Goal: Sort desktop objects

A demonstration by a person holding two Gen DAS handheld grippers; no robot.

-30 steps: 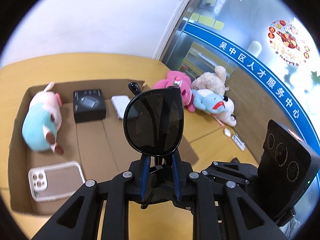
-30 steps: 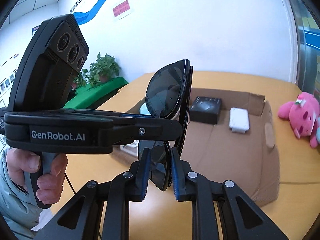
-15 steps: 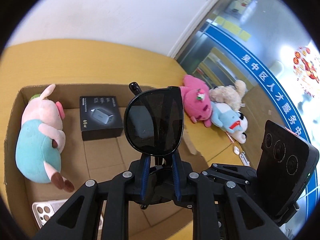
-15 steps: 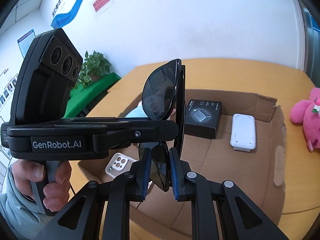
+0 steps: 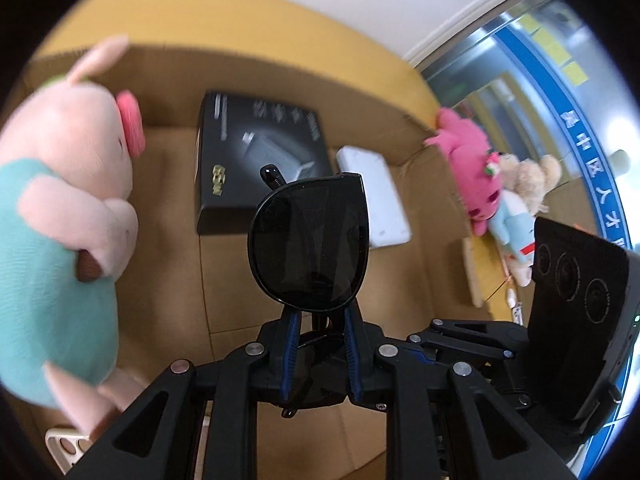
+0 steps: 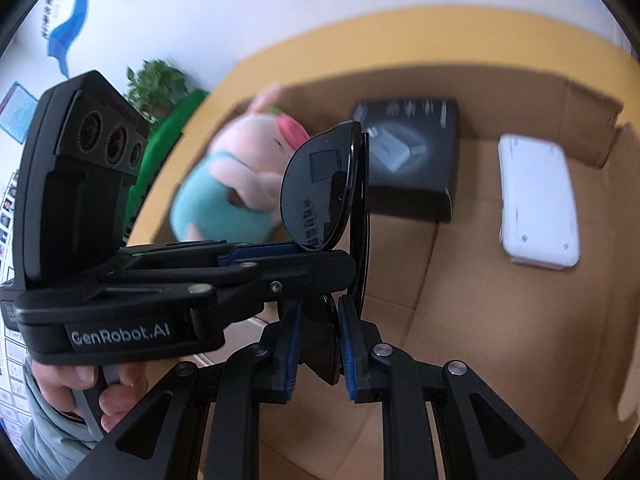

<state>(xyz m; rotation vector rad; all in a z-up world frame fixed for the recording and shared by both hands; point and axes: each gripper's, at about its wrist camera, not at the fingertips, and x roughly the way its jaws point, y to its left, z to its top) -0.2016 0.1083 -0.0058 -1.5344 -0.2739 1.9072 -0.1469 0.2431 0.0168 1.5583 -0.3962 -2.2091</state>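
Observation:
Black sunglasses (image 5: pixel 310 240) are folded and held upright over the open cardboard box (image 5: pixel 280 64). My left gripper (image 5: pixel 320 356) is shut on their lower part. My right gripper (image 6: pixel 318 344) is shut on the lower lens of the sunglasses (image 6: pixel 320 192), with the left gripper crossing in from the left. In the box lie a pink and teal plush pig (image 5: pixel 60 208), a black charger box (image 5: pixel 260 148) and a white flat device (image 5: pixel 378 200).
A white phone case (image 5: pixel 66 446) lies at the box's near left corner. Outside the box on the yellow table, a pink plush (image 5: pixel 472 168) and other plush toys (image 5: pixel 524 200) lie to the right. A green plant (image 6: pixel 158 84) stands beyond the table.
Both grippers have moved down and forward with the sunglasses, closer to the box floor; the pig and black box now look much larger.

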